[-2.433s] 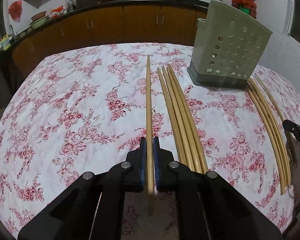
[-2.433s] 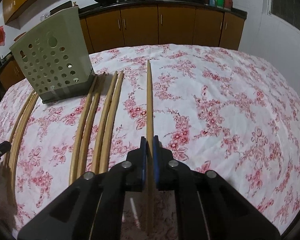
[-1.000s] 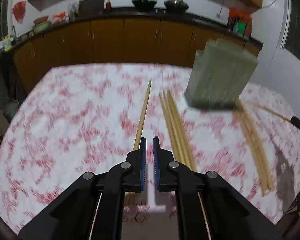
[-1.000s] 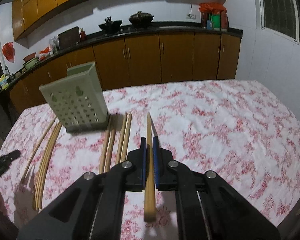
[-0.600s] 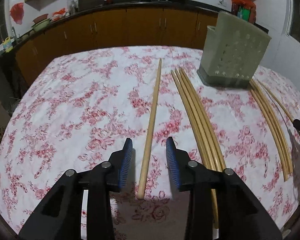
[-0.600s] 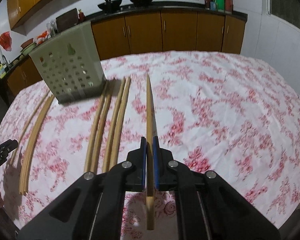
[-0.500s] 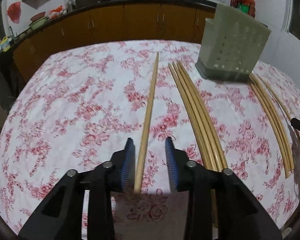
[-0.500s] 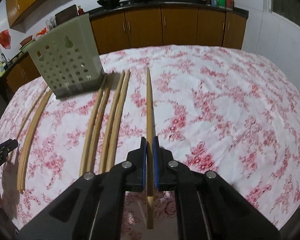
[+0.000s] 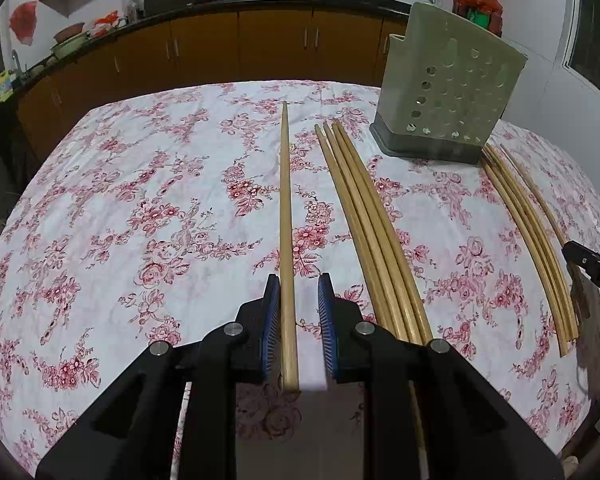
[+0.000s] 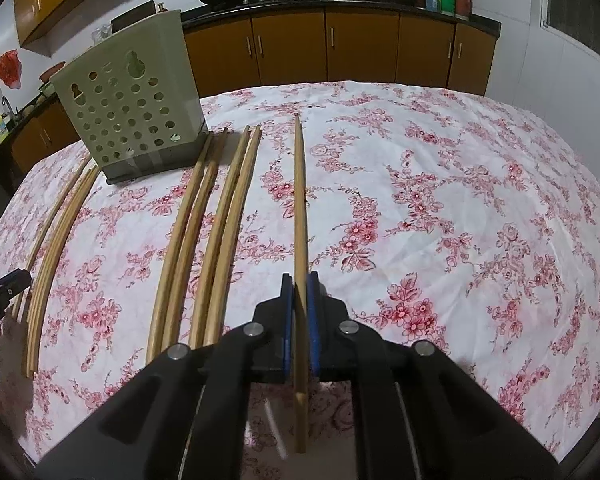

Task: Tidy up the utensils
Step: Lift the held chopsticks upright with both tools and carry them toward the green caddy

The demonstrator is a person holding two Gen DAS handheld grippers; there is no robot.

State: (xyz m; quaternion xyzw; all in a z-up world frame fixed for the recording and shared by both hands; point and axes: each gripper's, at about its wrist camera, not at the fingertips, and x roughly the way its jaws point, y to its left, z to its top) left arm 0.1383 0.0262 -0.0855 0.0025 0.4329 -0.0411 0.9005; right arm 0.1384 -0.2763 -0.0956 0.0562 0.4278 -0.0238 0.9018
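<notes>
My left tool (image 9: 298, 314) is open a little way. One long wooden stick (image 9: 285, 216) lies between its blue pads (image 9: 271, 328). The stick sits close to the left pad, with a gap on the right side. I cannot tell if the left pad touches it. The stick points away from me toward 12 o'clock and lies flat on the flowered surface (image 9: 140, 200).

My right tool (image 10: 300, 320) is closed tight on another stick (image 10: 300, 200). That one also points to 12 o'clock, and its back end pokes out behind the pads.

The green holder (image 9: 448, 80) with round holes stands at about 1 o'clock in the left view and 11 o'clock in the right view. A bunch of sticks (image 9: 368, 224) lies just right of my left tool. More sticks (image 9: 528, 232) lie out at 3 o'clock, past the holder.

I think the step now is to grab the left stick. To do it well, I should slide the tool a bit to the left so the stick sits in the middle, then squeeze slowly. I should hold it near the thick end and keep it level. Then both sticks can go tip down into the holder. The stick is round, so it may roll away if I push it from one side.
</notes>
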